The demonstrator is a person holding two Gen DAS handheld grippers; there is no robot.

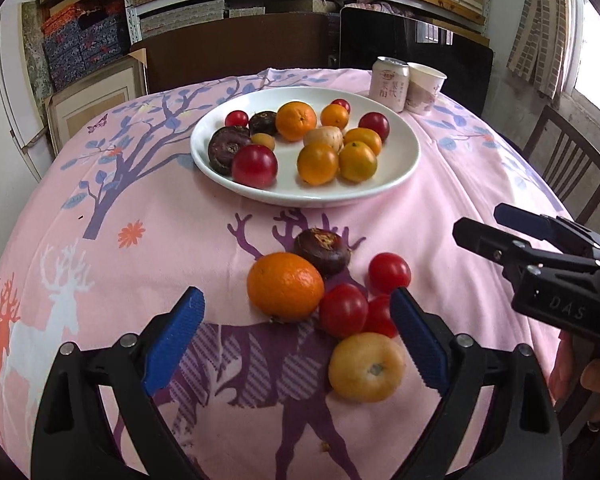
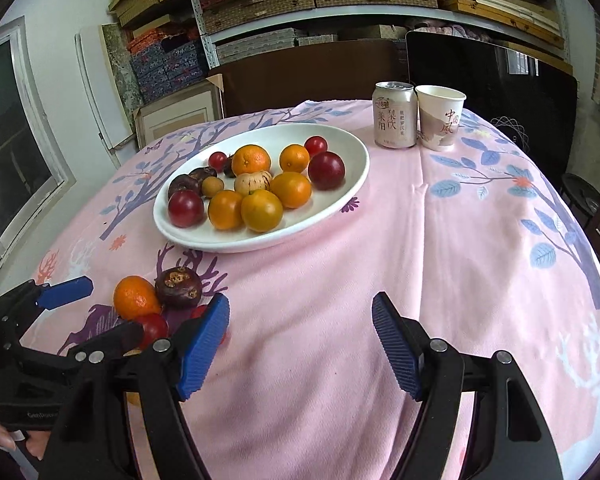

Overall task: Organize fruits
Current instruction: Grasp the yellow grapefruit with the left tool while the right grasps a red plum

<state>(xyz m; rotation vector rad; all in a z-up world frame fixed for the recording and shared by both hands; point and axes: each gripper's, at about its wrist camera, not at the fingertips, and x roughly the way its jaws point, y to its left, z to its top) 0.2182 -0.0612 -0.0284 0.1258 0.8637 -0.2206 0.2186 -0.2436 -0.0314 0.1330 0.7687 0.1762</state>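
Orange, red, yellow and dark-brown fruits (image 1: 286, 286) cluster between the left claw's (image 1: 296, 312) parted fingers.

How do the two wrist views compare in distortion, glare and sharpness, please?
Left wrist view: strong fisheye bulge, dark corners; the window at the right edge is blown out white; the plate and loose orange are sharp. Right wrist view: same bulge, shelves bowed; light is even, with soft sheen on the plate rim and the can; cup lettering is legible.
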